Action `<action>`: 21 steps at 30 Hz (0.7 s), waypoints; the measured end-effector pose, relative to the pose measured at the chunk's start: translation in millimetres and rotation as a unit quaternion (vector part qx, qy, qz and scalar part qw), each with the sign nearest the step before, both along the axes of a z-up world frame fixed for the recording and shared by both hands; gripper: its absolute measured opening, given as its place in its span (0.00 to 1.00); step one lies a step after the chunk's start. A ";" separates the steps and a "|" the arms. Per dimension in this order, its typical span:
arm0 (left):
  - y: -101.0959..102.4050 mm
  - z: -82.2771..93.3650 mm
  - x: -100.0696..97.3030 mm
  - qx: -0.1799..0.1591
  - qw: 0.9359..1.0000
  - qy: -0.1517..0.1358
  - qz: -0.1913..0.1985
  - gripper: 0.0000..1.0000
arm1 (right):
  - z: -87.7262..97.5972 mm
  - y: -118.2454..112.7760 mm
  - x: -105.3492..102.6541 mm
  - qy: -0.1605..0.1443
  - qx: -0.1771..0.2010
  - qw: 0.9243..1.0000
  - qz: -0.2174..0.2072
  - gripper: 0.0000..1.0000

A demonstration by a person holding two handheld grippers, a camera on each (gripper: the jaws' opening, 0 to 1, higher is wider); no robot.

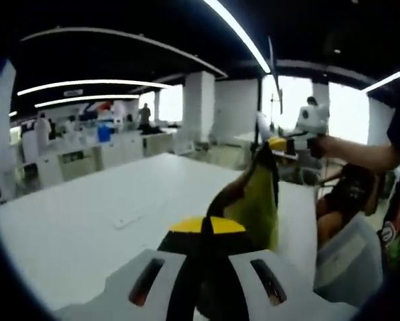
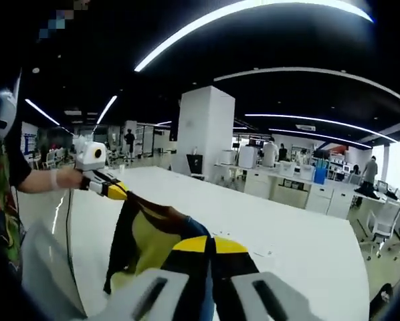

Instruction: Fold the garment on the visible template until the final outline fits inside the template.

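Observation:
A yellow-green and black garment (image 1: 253, 200) hangs in the air over the white table (image 1: 86, 221), stretched between both grippers. My left gripper (image 1: 207, 226) is shut on one end, its yellow tips pressed together on the dark cloth. My right gripper (image 1: 280, 144) holds the other end higher up, at the right, with a person's arm behind it. In the right gripper view, my right gripper (image 2: 210, 245) is shut on the garment (image 2: 150, 234). There the left gripper (image 2: 113, 190) pinches the far corner above the table (image 2: 300, 234). A faint small mark (image 1: 130, 217) lies on the tabletop.
A white chair (image 1: 347, 261) stands by the table's right edge, also seen as the chair (image 2: 43, 267). A white pillar (image 2: 203, 134) rises beyond the table. Desks with equipment (image 2: 287, 180) and people standing fill the background.

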State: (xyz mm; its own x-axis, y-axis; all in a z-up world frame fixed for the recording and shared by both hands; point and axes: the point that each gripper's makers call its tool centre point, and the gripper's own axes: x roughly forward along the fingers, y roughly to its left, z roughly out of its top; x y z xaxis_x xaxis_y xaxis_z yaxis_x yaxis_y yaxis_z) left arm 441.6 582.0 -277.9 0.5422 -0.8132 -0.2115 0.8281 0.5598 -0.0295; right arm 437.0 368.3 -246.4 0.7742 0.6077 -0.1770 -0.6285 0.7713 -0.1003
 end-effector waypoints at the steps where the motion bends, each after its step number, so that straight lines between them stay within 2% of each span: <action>1: 1.3 8.8 2.2 -0.007 1.000 -0.008 0.003 0.00 | 9.5 2.7 2.3 -0.007 0.003 1.000 0.003 0.00; 3: 4.2 16.8 5.5 -0.009 1.000 -0.018 0.009 0.00 | 25.0 8.6 4.6 -0.026 0.012 1.000 0.011 0.00; 6: 11.2 30.8 20.9 -0.023 0.999 -0.035 0.021 0.00 | 38.6 12.4 11.8 -0.042 0.020 0.999 0.021 0.00; 10: 17.7 37.7 40.6 -0.037 0.998 -0.039 0.045 0.00 | 39.2 14.3 30.5 -0.044 0.022 0.999 0.023 0.00; 13: 19.7 38.9 57.4 -0.028 0.997 -0.050 0.055 0.00 | 40.2 18.6 45.7 -0.049 0.027 0.998 0.025 0.00; 15: 23.0 38.4 75.3 -0.040 0.996 -0.044 0.071 0.00 | 37.6 19.4 60.6 -0.048 0.036 0.998 0.024 0.00; 17: 25.0 30.7 94.0 -0.035 0.995 -0.036 0.083 0.00 | 29.8 19.8 77.3 -0.044 0.034 0.998 0.026 0.00; 18: 22.5 25.7 102.7 -0.031 0.995 -0.040 0.085 0.00 | 23.6 18.5 85.4 -0.035 0.030 0.999 0.020 0.00; 20: 22.0 15.5 116.2 -0.030 0.994 -0.023 0.098 0.00 | 9.7 18.3 103.6 -0.028 0.021 0.999 0.020 0.00; 21: 20.0 8.9 126.7 -0.032 0.994 -0.024 0.098 0.00 | -1.2 17.0 113.3 -0.008 0.027 1.000 0.011 0.00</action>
